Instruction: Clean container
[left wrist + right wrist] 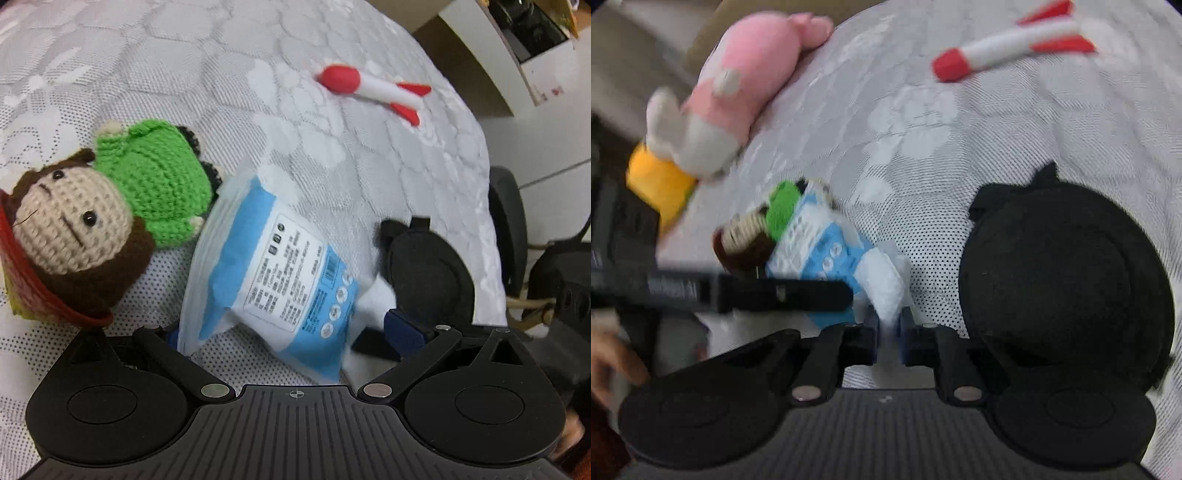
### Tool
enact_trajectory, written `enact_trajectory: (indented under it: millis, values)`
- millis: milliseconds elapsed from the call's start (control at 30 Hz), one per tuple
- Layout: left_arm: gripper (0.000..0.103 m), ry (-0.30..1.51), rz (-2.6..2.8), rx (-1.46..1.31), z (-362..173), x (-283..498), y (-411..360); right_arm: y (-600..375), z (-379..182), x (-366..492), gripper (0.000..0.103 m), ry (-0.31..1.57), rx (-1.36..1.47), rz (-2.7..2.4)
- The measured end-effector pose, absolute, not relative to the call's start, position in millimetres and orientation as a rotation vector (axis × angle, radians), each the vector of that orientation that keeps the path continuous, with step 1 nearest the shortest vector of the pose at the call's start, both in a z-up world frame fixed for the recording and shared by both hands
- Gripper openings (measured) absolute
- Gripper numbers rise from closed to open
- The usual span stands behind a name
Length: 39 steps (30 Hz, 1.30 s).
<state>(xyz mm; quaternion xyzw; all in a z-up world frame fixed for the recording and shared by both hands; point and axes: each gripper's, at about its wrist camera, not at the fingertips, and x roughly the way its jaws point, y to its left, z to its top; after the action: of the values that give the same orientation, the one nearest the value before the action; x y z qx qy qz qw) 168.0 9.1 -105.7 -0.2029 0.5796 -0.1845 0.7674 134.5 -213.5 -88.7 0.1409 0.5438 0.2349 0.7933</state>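
Note:
A blue and white pack of wet wipes (273,273) lies on the white lace tablecloth (221,74). My left gripper (288,332) spans the pack, its fingers wide apart at the pack's two sides. A white wipe (376,299) sticks out of the pack's right end. In the right wrist view my right gripper (888,330) is shut on that white wipe (882,284), which leads to the pack (827,251). The black round container (1067,280) lies just right of my right gripper; it also shows in the left wrist view (428,273).
A crochet doll in green (110,206) lies left of the pack. A red and white toy rocket (373,88) lies farther back. A pink and white plush (738,88) with a yellow part lies at the table's left edge. The table edge drops off at the right (491,221).

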Motion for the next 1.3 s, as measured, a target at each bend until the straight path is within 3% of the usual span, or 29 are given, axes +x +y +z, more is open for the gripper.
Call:
enact_trajectory:
  millis: [67, 100, 133, 267, 400, 533, 733, 967, 1300]
  values:
    - [0.101, 1.224, -0.385, -0.433, -102, 168, 11, -208, -82, 130, 0.011, 1.132, 0.240, 0.503]
    - [0.091, 1.202, -0.374, -0.394, -97, 166, 11, -214, -78, 130, 0.011, 1.113, 0.266, 0.493]
    - [0.075, 1.177, -0.368, -0.321, -92, 163, 6, -221, -75, 131, 0.011, 1.097, 0.303, 0.471]
    - [0.072, 1.059, -0.405, -0.024, -68, 144, -23, -254, -68, 135, 0.011, 1.043, 0.398, 0.344]
    - [0.067, 1.015, -0.561, 0.079, -55, 114, -55, -284, -61, 128, 0.011, 0.973, 0.662, 0.370]
    - [0.068, 1.012, -0.616, 0.144, -52, 95, -76, -279, -41, 117, 0.011, 0.865, 0.825, 0.523]
    - [0.070, 1.024, -0.610, 0.221, -55, 82, -89, -240, -51, 117, 0.012, 0.984, 0.600, 0.523]
    - [0.076, 1.041, -0.630, 0.228, -60, 80, -93, -261, -55, 114, 0.012, 1.000, 0.564, 0.377]
    - [0.094, 1.209, -0.554, -0.105, -84, 128, -48, -263, -65, 122, 0.012, 1.044, 0.430, 0.254]
